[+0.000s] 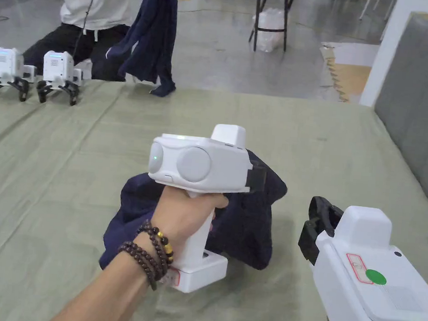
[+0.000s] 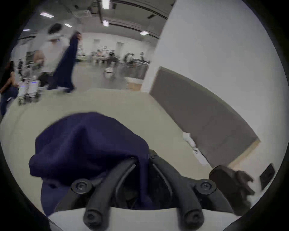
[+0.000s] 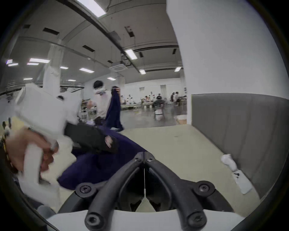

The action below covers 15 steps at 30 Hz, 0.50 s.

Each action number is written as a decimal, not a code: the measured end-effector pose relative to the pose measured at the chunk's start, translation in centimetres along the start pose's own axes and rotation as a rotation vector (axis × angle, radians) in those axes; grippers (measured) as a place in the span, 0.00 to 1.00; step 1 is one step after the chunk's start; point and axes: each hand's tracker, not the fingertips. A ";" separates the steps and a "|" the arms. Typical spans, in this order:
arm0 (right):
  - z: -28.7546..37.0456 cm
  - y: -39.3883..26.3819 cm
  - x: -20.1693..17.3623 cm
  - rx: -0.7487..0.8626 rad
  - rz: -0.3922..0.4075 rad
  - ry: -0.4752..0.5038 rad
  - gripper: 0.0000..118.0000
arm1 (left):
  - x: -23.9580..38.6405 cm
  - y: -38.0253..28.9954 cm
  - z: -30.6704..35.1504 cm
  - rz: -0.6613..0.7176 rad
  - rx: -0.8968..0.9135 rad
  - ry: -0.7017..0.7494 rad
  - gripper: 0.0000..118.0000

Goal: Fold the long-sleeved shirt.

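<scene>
Nearest the camera, the right gripper [image 3: 144,157] is hovering low at the right of the head view, its jaws pressed together with nothing between them, tips pointing toward the near edge of the navy long-sleeved shirt [image 1: 245,216]. Just beyond it, the left hand [image 1: 180,221], wearing beaded bracelets [image 1: 150,251] at the wrist, is gripping the left gripper [image 2: 141,157], whose jaws are pinching a fold of the shirt; the fabric is running down between them in the left gripper view. The shirt is sitting bunched in a rumpled heap on the olive-green cloth covering the counter [image 1: 69,166], partly lifted by that pinch. Farther back on the left, two spare grippers [image 1: 32,77] are standing side by side near the counter's far edge. Behind them a person in a white top [image 1: 96,1] is holding up another dark blue garment [image 1: 153,33]. A grey padded panel [image 1: 421,101] is lining the right side.
</scene>
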 end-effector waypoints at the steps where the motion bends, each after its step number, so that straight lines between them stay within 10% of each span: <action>1: 0.4 0.1 1.6 0.001 -0.004 -0.038 0.00 | 1.7 -1.0 -2.9 -0.017 -0.030 -0.027 0.10; 9: 2.6 -0.9 8.8 -0.063 -0.046 -0.213 0.00 | 5.7 -11.1 -16.6 0.077 -0.269 -0.067 0.15; 10: 2.7 -1.0 9.1 -0.077 -0.059 -0.202 0.00 | 5.3 -10.8 -16.0 0.082 -0.238 -0.070 0.26; 12: 2.9 -1.5 9.3 -0.101 -0.089 -0.155 0.00 | 4.7 -10.0 -14.4 0.087 -0.204 -0.077 0.82; 13: 2.9 -1.5 9.1 -0.109 -0.086 -0.152 0.00 | 4.4 -9.1 -13.3 0.075 -0.197 -0.071 0.94; 15: 2.7 -1.7 8.4 -0.114 -0.064 -0.139 0.00 | 3.4 -7.9 -9.6 0.043 -0.118 -0.036 0.87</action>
